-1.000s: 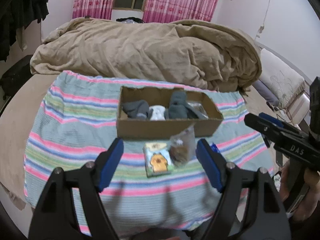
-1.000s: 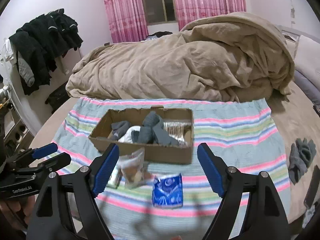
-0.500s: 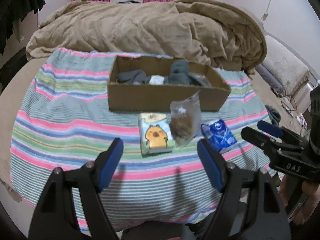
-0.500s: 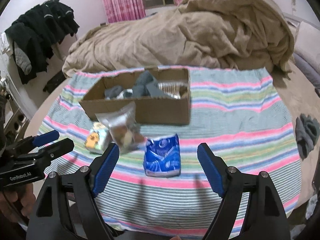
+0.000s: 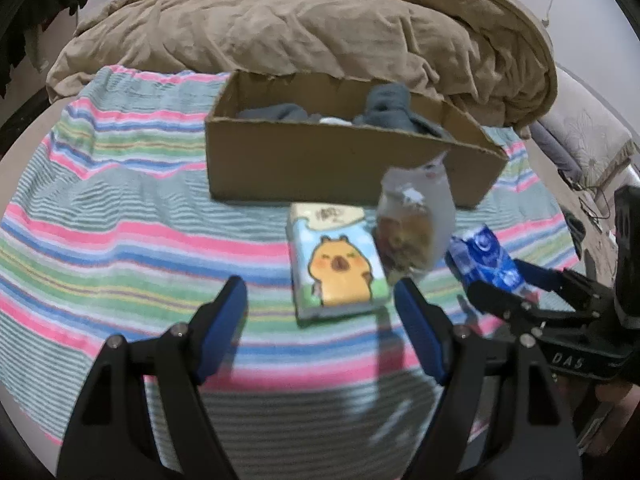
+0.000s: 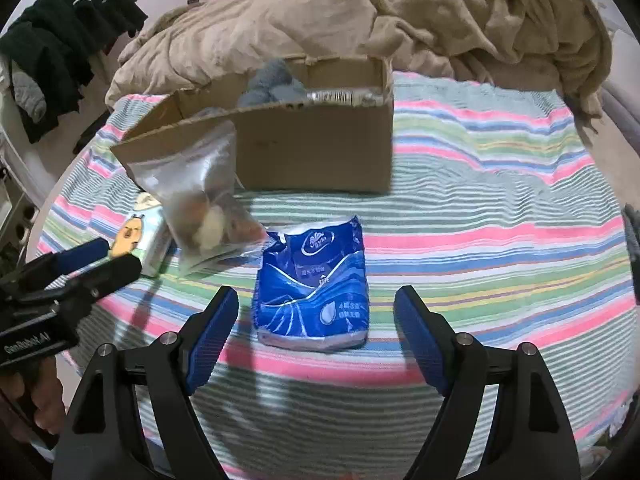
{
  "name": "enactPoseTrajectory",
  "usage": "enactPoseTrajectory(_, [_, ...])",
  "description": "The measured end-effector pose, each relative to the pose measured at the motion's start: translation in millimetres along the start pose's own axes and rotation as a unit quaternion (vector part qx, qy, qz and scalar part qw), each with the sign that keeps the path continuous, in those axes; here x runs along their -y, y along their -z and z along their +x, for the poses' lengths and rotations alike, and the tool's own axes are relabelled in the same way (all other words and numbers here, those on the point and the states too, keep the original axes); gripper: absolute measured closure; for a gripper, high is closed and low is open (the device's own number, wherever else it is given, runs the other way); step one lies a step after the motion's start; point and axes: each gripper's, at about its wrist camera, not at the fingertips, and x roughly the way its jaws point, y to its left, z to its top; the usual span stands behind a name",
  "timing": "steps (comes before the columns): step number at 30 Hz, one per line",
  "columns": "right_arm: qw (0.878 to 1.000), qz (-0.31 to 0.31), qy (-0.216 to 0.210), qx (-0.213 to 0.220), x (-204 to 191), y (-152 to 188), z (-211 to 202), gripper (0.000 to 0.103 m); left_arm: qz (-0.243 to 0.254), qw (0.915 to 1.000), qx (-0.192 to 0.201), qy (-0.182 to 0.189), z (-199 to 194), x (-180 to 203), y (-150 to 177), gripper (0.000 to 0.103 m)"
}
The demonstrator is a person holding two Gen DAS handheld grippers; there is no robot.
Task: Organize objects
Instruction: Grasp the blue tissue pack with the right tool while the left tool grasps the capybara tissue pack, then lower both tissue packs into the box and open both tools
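Both the left gripper (image 5: 320,312) and right gripper (image 6: 316,320) are spread wide, holding nothing. In front of the cardboard box (image 6: 312,152), the blue tissue pack (image 6: 314,284) looks light, soft and slick, so pinching across its long sides seems best.

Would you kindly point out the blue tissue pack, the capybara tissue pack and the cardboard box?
blue tissue pack (image 6: 314,286): right wrist view, front face.
capybara tissue pack (image 5: 340,266): left wrist view, capybara picture.
cardboard box (image 5: 304,162): left wrist view, near wall.

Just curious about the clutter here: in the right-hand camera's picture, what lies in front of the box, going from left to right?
Cartoon tissue pack → clear snack bag → blue tissue pack, all on the striped towel.
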Motion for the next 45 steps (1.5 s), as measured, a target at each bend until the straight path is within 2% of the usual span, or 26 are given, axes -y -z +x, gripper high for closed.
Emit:
enactPoseTrajectory(3, [1.000,0.001,0.000,-0.002,1.2,0.6,7.6,0.020,0.009,0.9999,0.000,-0.005,8.5,0.3,-1.2,0.027])
enactPoseTrajectory(4, [1.000,0.000,0.000,-0.002,1.6,0.6,8.5,0.020,0.012,0.9999,0.001,-0.003,11.0,0.9,-1.0,0.032])
enactPoseTrajectory(5, [1.000,0.000,0.001,0.000,2.3,0.5,9.0,0.024,0.014,0.9999,0.001,-0.002,12.2,1.8,-0.5,0.039])
enactPoseTrajectory(8, [1.000,-0.002,0.011,0.004,4.2,-0.8,9.1,0.047,0.028,0.9996,-0.001,0.001,13.7,6.9,-0.3,0.051])
enactPoseTrajectory(16, [1.000,-0.008,0.006,0.008,2.5,-2.1,-1.5,0.052,0.036,0.9993,0.007,0.001,0.5,9.4,0.0,0.055])
enactPoseTrajectory(24, [0.999,-0.013,0.001,0.040,-5.5,-13.9,-34.9,0.053,0.025,0.9991,0.033,0.011,-35.6,7.0,-11.0,0.058])
enactPoseTrajectory(28, [0.998,-0.014,-0.002,0.060,-7.8,-24.7,-52.7,0.053,0.028,0.9984,0.046,0.017,-51.3,8.4,-19.2,0.063])
enactPoseTrajectory(29, [0.998,-0.015,-0.002,0.064,-7.9,-27.3,-55.6,0.053,0.029,0.9982,0.049,0.018,-55.1,9.6,-21.6,0.072])
enactPoseTrajectory(30, [0.998,-0.015,-0.002,0.068,-8.5,-29.7,-58.7,0.053,0.031,0.9980,0.052,0.019,-57.6,10.7,-23.7,0.076])
enactPoseTrajectory(35, [0.996,-0.023,-0.002,0.086,-12.1,-43.6,-71.2,0.053,0.038,0.9976,0.056,0.012,-59.4,11.9,-31.8,0.076])
enactPoseTrajectory(37, [0.996,-0.024,-0.002,0.088,-12.9,-47.3,-72.1,0.053,0.025,0.9991,0.032,0.014,-48.7,5.4,-30.6,0.069])
enactPoseTrajectory(39, [0.996,-0.024,-0.003,0.089,-13.1,-49.5,-72.0,0.053,0.016,0.9999,0.001,-0.002,-34.4,-1.8,-24.9,0.057])
enactPoseTrajectory(40, [0.996,-0.024,-0.003,0.088,-13.4,-49.3,-71.7,0.053,0.015,0.9998,-0.010,-0.010,-28.2,-4.7,-20.8,0.034])
enactPoseTrajectory(41, [0.996,-0.024,-0.004,0.087,-13.6,-47.9,-71.1,0.053,0.010,0.9998,-0.015,-0.010,-24.2,-7.7,-17.0,0.022])
enactPoseTrajectory(43, [0.996,-0.022,-0.007,0.084,-13.1,-46.1,-69.2,0.053,0.000,0.9997,-0.023,0.009,-17.8,-11.7,-9.5,0.022])
enactPoseTrajectory(45, [0.997,-0.019,-0.008,0.078,-12.1,-43.3,-65.8,0.053,-0.003,0.9995,-0.029,0.011,-12.1,-11.1,-6.6,0.022])
